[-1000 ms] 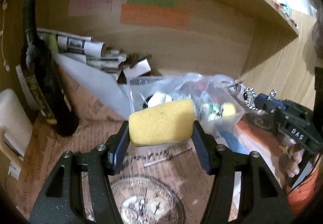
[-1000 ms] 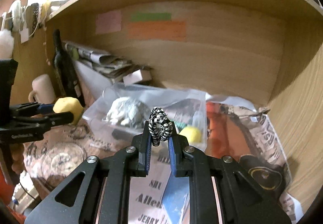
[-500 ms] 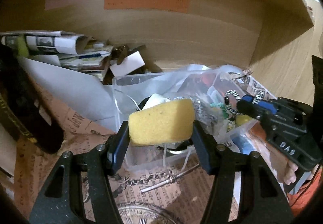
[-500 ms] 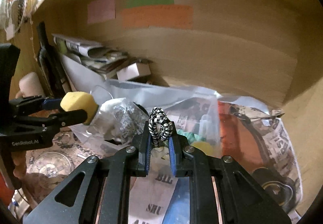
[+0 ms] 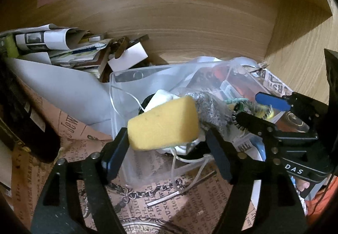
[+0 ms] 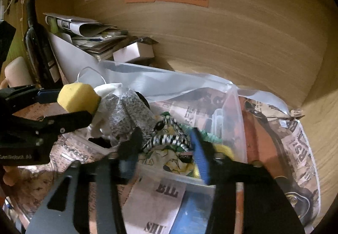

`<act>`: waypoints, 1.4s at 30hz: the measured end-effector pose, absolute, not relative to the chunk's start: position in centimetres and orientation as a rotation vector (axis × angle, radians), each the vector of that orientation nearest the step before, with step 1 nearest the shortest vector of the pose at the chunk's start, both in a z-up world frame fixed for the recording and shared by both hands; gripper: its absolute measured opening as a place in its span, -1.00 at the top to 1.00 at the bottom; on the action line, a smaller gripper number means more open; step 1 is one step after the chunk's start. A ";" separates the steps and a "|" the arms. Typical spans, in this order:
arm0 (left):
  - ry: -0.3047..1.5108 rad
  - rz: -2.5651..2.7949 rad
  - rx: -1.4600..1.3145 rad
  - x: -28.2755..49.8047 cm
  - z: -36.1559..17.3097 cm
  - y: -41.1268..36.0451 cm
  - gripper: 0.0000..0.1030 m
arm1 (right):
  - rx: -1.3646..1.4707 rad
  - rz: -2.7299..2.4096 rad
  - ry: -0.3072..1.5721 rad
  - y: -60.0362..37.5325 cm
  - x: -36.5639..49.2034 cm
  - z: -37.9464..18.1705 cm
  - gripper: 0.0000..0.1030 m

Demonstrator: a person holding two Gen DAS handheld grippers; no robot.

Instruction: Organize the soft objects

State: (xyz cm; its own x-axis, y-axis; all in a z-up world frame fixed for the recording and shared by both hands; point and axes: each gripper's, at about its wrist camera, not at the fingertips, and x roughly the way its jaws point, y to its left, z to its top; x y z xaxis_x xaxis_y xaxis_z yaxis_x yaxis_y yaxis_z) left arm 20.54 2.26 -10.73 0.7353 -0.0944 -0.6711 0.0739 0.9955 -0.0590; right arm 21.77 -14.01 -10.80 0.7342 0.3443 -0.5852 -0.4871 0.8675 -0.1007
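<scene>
A clear bin sits in the middle of the shelf, on newspaper, holding a sponge-side bundle of cloth at its left and a striped cord toward its front. Behind and left of it lies a paper stack, with a bottle standing farther left.
</scene>
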 end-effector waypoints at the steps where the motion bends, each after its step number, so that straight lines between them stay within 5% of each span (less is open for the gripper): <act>1: 0.737 -0.093 -0.025 20.5 -10.7 2.2 -0.49 | -0.258 0.464 0.587 -14.0 21.7 -10.8 -0.05; 5: 0.733 -0.098 -0.023 20.0 -10.3 2.3 -0.59 | -0.261 0.455 0.570 -14.0 21.3 -10.6 -0.35; 19: 0.500 -0.085 -0.046 13.7 -3.6 2.6 -0.65 | -0.180 0.475 0.384 -16.6 16.1 -5.0 -0.37; 42: 0.221 -0.059 -0.035 2.4 1.5 0.1 -1.00 | -0.071 0.492 0.142 -20.1 5.9 -0.6 -1.00</act>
